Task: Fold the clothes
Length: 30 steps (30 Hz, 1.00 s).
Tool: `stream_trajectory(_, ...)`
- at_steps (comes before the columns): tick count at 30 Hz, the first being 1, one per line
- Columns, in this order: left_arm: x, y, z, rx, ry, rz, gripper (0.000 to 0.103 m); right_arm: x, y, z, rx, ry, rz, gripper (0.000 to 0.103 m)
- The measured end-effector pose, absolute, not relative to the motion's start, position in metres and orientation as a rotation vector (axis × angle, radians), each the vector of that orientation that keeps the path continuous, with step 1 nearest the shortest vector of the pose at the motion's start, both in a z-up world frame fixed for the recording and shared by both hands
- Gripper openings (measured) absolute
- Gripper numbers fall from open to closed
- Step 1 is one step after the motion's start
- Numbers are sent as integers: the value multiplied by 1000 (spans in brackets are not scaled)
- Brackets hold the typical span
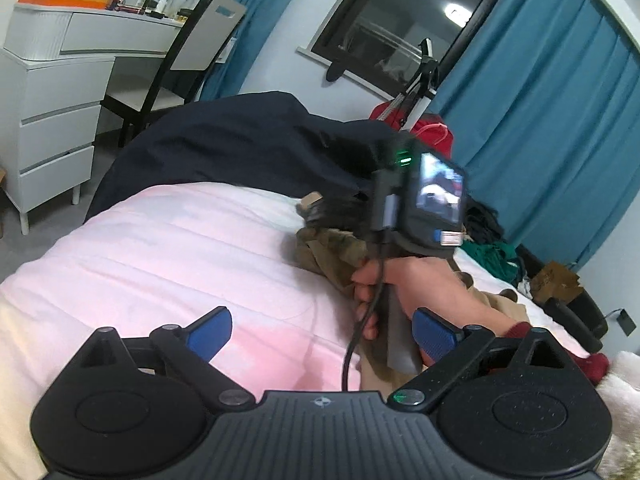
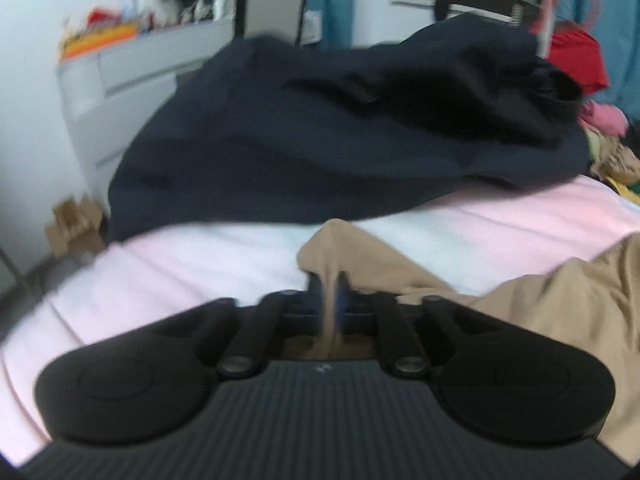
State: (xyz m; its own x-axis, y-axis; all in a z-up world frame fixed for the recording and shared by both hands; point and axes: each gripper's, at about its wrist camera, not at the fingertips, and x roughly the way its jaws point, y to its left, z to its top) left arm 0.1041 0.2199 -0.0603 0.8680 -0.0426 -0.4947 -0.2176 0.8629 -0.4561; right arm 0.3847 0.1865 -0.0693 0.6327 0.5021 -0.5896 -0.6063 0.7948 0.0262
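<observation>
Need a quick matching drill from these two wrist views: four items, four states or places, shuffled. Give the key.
Things:
1. left gripper
2. right gripper
3. dark navy garment
4. white chest of drawers

States or places:
A. heaped at the far end of the pink quilted bed cover
B. shut on a fold of the tan fabric garment
C. stands on the floor beside the bed
D. open, holding nothing

Pairs: 1-D, 2-B, 3-A, 4-C
</observation>
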Motion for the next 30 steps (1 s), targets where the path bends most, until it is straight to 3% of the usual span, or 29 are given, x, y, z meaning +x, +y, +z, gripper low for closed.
stream_trajectory(8, 107, 202, -60, -472, 547, 94, 98, 375, 87, 11, 2, 423, 563, 5)
stream_trajectory(13, 98, 179, -57, -433, 551, 46, 98, 385, -9, 33, 86, 361, 449, 5)
stream_trajectory(20, 107, 137, -63, -308, 581, 2, 98, 423, -129, -14, 222, 428, 241, 6)
stream_trajectory(26, 129, 116, -79, -254, 625, -11, 98, 445, -163, -70, 310, 540, 176, 10)
stream_trajectory(28, 138, 115, -85, -247, 641, -4, 98, 449, -161, -76, 305, 588, 197, 16)
stream_trajectory(30, 142, 112, -88, -236, 644, -4, 98, 443, -158, -76, 301, 599, 240, 66)
